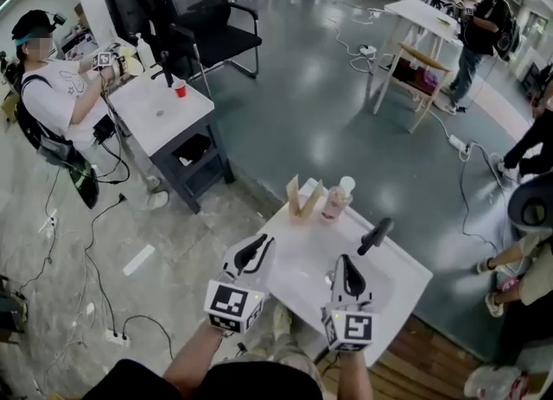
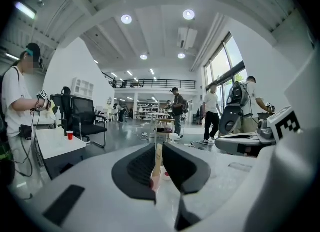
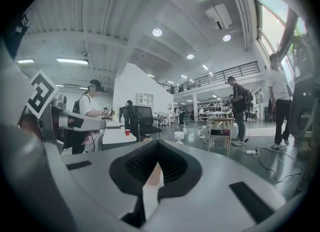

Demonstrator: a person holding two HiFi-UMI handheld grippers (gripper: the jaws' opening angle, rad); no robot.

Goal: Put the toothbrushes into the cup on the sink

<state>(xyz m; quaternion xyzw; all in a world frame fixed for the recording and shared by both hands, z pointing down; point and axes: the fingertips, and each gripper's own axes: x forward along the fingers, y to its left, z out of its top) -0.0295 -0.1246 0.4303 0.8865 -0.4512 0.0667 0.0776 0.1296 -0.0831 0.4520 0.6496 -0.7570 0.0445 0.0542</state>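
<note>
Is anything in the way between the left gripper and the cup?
Nothing visible is. Only bare sink top lies between the left gripper and the cup. The tan pieces stand just beside the cup; the black tap is off to its right.

Pinkish cup (image 1: 335, 200) at far edge of white sink top (image 1: 298, 243), beige upright pieces (image 1: 302, 198) just left, black faucet (image 1: 376, 236) nearer, right.
</note>
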